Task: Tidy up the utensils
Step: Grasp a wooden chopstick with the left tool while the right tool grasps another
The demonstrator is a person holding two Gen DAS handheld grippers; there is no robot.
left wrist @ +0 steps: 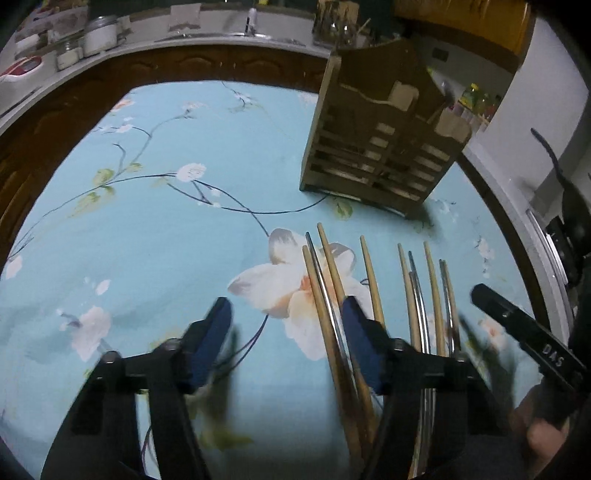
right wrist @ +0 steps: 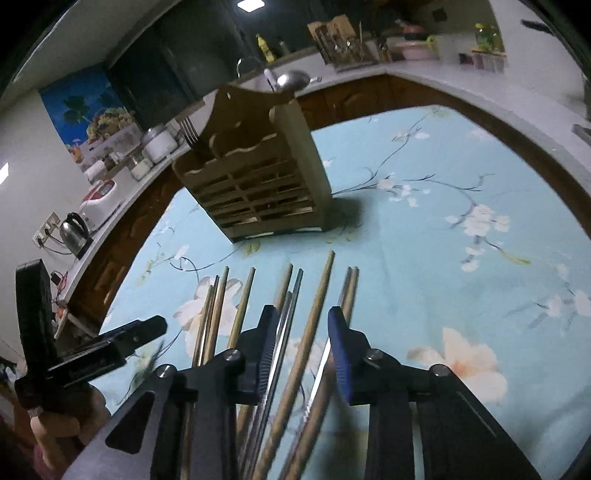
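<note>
Several wooden chopsticks [left wrist: 371, 280] and metal chopsticks [left wrist: 419, 295] lie side by side on the blue floral tablecloth [left wrist: 166, 229], tips toward a wooden slatted utensil holder [left wrist: 380, 147]. My left gripper [left wrist: 286, 325] is open, low over the cloth, with some chopsticks between its fingers near the right finger [left wrist: 360, 332]. My right gripper [right wrist: 303, 332] is open over the chopsticks [right wrist: 317, 314]; a wooden one and metal ones [right wrist: 284, 332] lie between its fingers. The holder [right wrist: 258, 177] holds a fork [right wrist: 190, 131] and a ladle [right wrist: 291, 79].
A kitchen counter [left wrist: 221, 35] with jars [left wrist: 98, 35] rings the table. A kettle [right wrist: 75, 230] and a rice cooker [right wrist: 99, 197] stand on the left counter. The other gripper shows at the right edge of the left wrist view [left wrist: 524, 332] and at the left of the right wrist view [right wrist: 110, 343].
</note>
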